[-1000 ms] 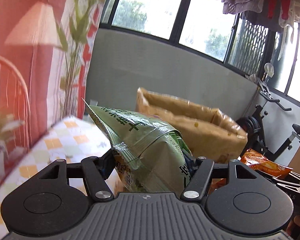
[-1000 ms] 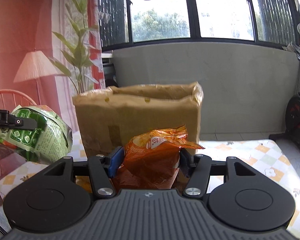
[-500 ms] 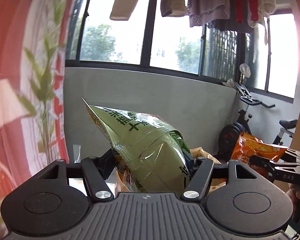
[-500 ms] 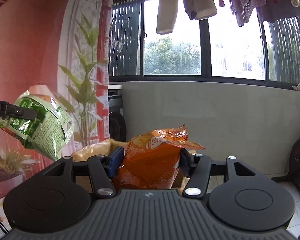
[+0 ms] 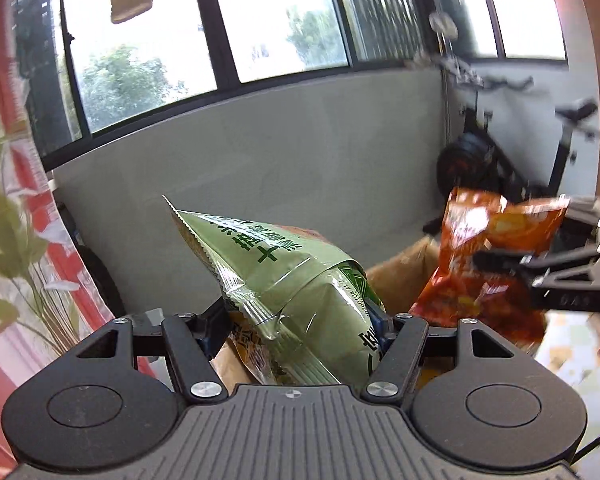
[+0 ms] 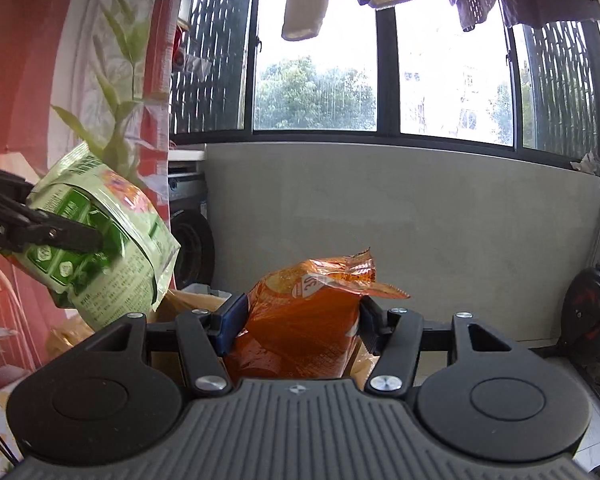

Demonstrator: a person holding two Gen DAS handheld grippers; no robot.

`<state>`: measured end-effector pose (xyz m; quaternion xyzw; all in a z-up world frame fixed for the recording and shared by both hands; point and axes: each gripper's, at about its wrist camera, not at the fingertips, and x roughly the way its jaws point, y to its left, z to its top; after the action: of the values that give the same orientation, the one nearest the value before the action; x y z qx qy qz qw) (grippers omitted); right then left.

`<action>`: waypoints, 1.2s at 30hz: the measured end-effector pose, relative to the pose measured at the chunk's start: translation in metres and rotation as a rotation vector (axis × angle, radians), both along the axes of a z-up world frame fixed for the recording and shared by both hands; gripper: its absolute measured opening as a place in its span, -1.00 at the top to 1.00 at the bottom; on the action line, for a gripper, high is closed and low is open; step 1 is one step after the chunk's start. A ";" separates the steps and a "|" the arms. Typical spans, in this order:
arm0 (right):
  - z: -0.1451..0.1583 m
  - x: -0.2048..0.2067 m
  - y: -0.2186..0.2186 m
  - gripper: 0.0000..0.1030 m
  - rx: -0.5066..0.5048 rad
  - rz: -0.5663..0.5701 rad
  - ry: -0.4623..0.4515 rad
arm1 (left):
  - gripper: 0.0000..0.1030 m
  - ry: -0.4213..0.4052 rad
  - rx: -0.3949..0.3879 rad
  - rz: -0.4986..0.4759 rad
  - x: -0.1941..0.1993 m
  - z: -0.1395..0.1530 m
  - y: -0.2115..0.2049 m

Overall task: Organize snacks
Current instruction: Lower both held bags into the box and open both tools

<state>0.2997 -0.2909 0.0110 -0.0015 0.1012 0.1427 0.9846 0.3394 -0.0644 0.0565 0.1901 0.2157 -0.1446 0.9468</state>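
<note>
Both snacks are in hand and up in the air, neither yet put away. The left gripper [image 5: 302, 322] pinches the green bag [image 5: 284, 280] across its middle; the right gripper [image 6: 300, 316] pinches the orange bag [image 6: 304, 320] the same way. Below and just beyond them sits the open brown box [image 5: 404, 268] (presumably where the snacks go), so carrying looks nearly done and lowering and letting go remain.

The left view shows the right gripper from the side, gripping the orange bag above the box's far rim, plus a patch of checked surface [image 5: 572, 344] at lower right. The right view shows the green bag's printed back, hanging over the box's left end.
</note>
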 end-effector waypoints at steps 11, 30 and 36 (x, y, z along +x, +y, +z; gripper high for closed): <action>-0.022 0.021 0.008 -0.15 -0.031 -0.014 0.019 | -0.35 0.106 0.189 0.027 0.048 -0.051 -0.028; -0.023 0.027 -0.003 -0.63 0.121 -0.008 0.118 | -0.41 0.154 -0.106 0.039 0.028 -0.007 0.019; -0.021 0.005 -0.010 -0.63 0.135 0.009 0.106 | 0.12 0.140 -0.125 0.060 0.022 -0.013 0.012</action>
<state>0.3047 -0.3005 -0.0098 0.0718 0.1435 0.1533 0.9751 0.3609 -0.0524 0.0432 0.1135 0.2774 -0.1425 0.9433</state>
